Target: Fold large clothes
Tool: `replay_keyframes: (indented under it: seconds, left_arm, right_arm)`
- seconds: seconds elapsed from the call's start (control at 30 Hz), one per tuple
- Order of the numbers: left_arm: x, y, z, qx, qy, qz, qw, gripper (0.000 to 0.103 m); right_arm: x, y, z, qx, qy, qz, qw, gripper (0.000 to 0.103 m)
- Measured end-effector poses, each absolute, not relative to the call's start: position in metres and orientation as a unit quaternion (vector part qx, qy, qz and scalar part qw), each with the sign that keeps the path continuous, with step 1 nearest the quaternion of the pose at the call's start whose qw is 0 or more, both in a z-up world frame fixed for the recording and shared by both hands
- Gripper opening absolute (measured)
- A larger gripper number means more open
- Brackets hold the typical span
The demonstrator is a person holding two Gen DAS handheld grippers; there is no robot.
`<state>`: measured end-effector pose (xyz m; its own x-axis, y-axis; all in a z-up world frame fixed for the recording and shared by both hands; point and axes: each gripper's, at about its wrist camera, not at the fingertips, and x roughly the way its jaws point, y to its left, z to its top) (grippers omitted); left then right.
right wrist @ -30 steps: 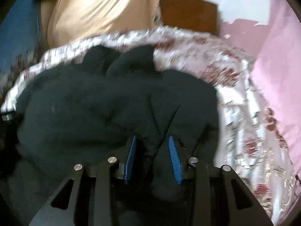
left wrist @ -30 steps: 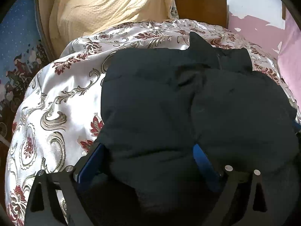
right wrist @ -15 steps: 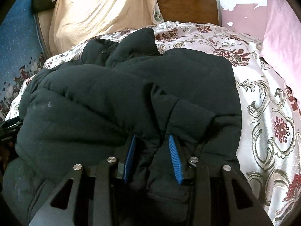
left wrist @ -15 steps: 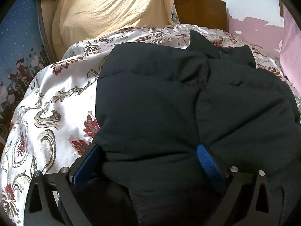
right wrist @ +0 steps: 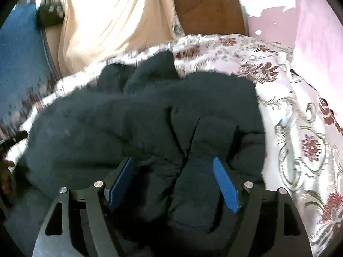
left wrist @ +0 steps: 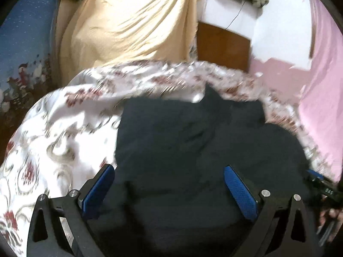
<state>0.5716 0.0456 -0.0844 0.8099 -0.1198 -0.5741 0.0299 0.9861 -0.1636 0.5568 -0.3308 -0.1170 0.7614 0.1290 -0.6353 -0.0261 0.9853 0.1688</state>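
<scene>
A dark padded jacket (left wrist: 193,141) lies bunched on the floral bedspread (left wrist: 70,132); it also shows in the right wrist view (right wrist: 139,115). My left gripper (left wrist: 169,172) is open, its blue pads wide apart above the jacket's near edge, holding nothing. My right gripper (right wrist: 174,169) is open too, its pads spread on either side of a puffy fold of the jacket (right wrist: 205,141) without pinching it. The jacket's collar (right wrist: 158,66) points to the far side of the bed.
A cream cloth (left wrist: 128,21) hangs over the headboard behind the bed, beside a brown wooden panel (left wrist: 223,45). A pink curtain (left wrist: 323,98) hangs on the right. A blue patterned wall hanging (left wrist: 21,42) is at the left. Bedspread (right wrist: 300,128) shows right of the jacket.
My right gripper has opened and let go of the jacket fold it pinched. Both grippers have drawn back and tilted up, so more of the wall shows. The left stayed open.
</scene>
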Motion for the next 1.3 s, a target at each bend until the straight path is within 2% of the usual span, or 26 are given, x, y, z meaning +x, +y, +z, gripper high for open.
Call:
replay_keyframes:
  seconds: [0.1,0.2,0.37,0.47,0.57,0.6,0.63,0.67,0.7,0.77,0.83,0.87,1.03,1.3]
  left_arm:
    - [0.606,0.034,-0.058,-0.06,0.307,-0.058,0.948,0.103]
    - [0.678,0.02,-0.044,-0.056,0.33,-0.065,0.94,0.103]
    - [0.777,0.001,-0.044,-0.091,0.368,-0.052,0.924,0.103]
    - [0.808,-0.009,-0.052,-0.126,0.374,-0.043,0.918,0.103]
    - [0.824,-0.015,-0.073,-0.149,0.377,-0.041,0.913,0.098]
    - [0.827,-0.015,-0.082,-0.156,0.375,-0.046,0.913,0.094]
    - [0.827,-0.014,-0.089,-0.164,0.377,-0.048,0.91,0.081]
    - [0.829,-0.012,-0.097,-0.174,0.383,-0.051,0.906,0.063]
    - [0.833,-0.007,-0.108,-0.194,0.394,-0.059,0.896,0.051]
    - [0.835,0.001,-0.118,-0.242,0.394,-0.082,0.883,0.041]
    - [0.833,0.004,-0.122,-0.26,0.385,-0.103,0.88,0.023]
    - [0.831,0.001,-0.121,-0.256,0.381,-0.112,0.881,0.011]
    - [0.8,-0.009,-0.097,-0.211,0.347,-0.116,0.906,0.006]
    - [0.69,0.005,-0.031,-0.173,0.279,-0.14,0.934,0.004]
  right_arm:
    - [0.576,-0.334,-0.08,0.088,0.336,0.05,0.936,0.078]
    - [0.622,-0.323,-0.051,0.072,0.347,0.047,0.934,0.087]
    - [0.736,-0.302,-0.038,0.119,0.386,0.023,0.914,0.087]
    - [0.78,-0.289,-0.047,0.142,0.397,0.008,0.907,0.087]
    - [0.798,-0.285,-0.066,0.153,0.391,-0.028,0.907,0.085]
    - [0.801,-0.288,-0.073,0.169,0.381,-0.028,0.909,0.077]
    - [0.801,-0.291,-0.081,0.189,0.367,-0.024,0.911,0.06]
    - [0.8,-0.293,-0.089,0.205,0.359,-0.015,0.91,0.052]
    - [0.799,-0.294,-0.099,0.221,0.355,-0.005,0.908,0.042]
    - [0.794,-0.296,-0.111,0.241,0.337,0.008,0.91,0.035]
    - [0.789,-0.3,-0.117,0.258,0.321,0.024,0.911,0.026]
    - [0.786,-0.301,-0.118,0.261,0.316,0.029,0.912,0.024]
    - [0.766,-0.301,-0.108,0.25,0.306,0.052,0.917,0.016]
    - [0.665,-0.296,-0.034,0.16,0.271,0.101,0.944,0.013]
